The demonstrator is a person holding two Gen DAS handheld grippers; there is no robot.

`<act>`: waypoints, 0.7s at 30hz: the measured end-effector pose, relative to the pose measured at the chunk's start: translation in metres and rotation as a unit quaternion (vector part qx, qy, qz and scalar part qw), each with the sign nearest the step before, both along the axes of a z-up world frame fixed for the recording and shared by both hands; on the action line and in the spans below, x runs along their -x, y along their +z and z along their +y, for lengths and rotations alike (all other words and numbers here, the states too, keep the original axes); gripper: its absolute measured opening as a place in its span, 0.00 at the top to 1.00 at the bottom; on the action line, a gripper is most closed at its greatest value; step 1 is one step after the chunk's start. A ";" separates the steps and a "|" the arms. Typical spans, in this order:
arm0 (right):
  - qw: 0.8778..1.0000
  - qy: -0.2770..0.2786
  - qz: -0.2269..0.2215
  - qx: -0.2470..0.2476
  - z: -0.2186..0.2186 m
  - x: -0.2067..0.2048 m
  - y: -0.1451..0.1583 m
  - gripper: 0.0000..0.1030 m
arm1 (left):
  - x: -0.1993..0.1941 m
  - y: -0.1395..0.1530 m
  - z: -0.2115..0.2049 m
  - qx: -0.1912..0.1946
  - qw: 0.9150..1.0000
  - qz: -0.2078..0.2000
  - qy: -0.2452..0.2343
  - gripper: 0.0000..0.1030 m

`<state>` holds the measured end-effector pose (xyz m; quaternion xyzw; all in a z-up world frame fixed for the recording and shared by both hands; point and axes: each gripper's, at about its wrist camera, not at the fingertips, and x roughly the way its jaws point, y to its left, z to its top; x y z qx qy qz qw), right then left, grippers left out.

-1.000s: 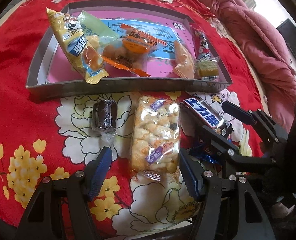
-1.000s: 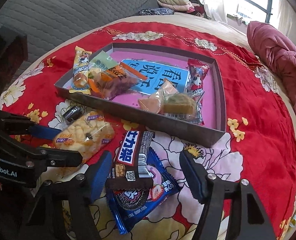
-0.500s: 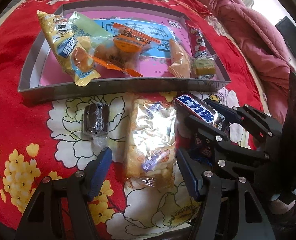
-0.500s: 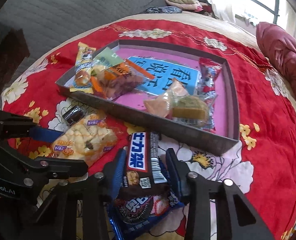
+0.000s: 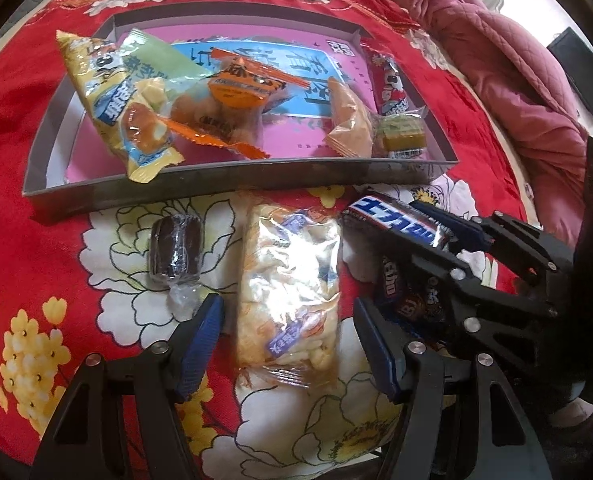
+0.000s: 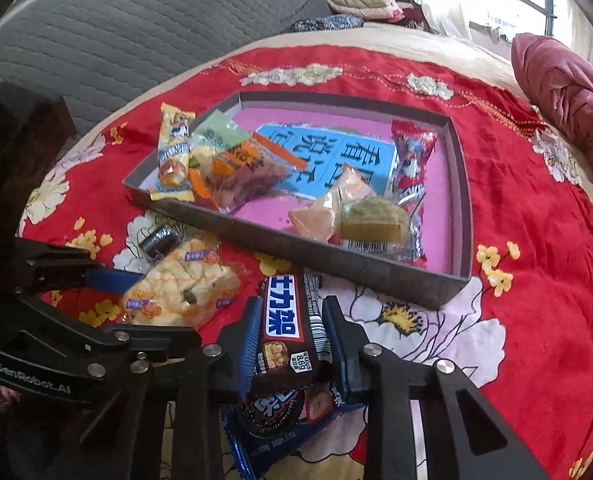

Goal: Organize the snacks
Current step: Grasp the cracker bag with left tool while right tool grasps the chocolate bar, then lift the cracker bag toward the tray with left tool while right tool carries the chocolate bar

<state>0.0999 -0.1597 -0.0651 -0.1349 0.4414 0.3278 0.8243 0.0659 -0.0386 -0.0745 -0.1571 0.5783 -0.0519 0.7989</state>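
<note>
The right tongs [image 6: 292, 344] have just been closing and now pinch a dark chocolate bar [image 6: 286, 332] by its long sides, both blue pads pressed against the wrapper. The bar lies over a blue cookie packet [image 6: 272, 420] on the red flowered bedspread [image 6: 536, 280], just outside the near wall of the grey tray [image 6: 376, 270].

The left tongs [image 5: 288, 340] stand spread, their pads on either side of a clear packet of puffed snacks [image 5: 288, 288]; the pads sit just beside the packet's edges without pressing on it. A small dark wrapped sweet [image 5: 175, 250] lies near the packet on the bedspread, also outside the tray's near wall.

Inside the tray a yellow packet [image 5: 112, 104], an orange packet [image 5: 232, 96] and a red packet [image 5: 388, 84] rest on the pink floor.
</note>
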 end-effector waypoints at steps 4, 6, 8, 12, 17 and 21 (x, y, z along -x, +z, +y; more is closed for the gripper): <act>1.000 0.002 0.006 0.004 0.003 -0.002 -0.004 0.70 | -0.002 -0.001 -0.001 -0.003 1.000 0.000 -0.002 0.37; 1.000 0.004 0.013 0.012 0.005 -0.004 -0.009 0.69 | -0.002 -0.001 0.000 -0.004 1.000 -0.001 -0.001 0.40; 1.000 0.006 0.014 0.022 0.007 -0.004 -0.014 0.69 | -0.004 -0.002 0.001 -0.002 1.000 -0.001 0.001 0.41; 1.000 0.011 0.007 0.027 0.011 -0.005 -0.018 0.68 | -0.009 -0.003 0.002 -0.005 1.000 0.000 -0.001 0.50; 0.999 0.018 -0.001 0.038 0.019 -0.006 -0.022 0.71 | -0.012 -0.006 -0.001 -0.011 1.000 -0.002 -0.007 0.52; 1.000 0.014 0.013 0.020 0.013 -0.008 -0.019 0.72 | -0.012 -0.005 0.000 -0.009 1.000 -0.005 -0.007 0.52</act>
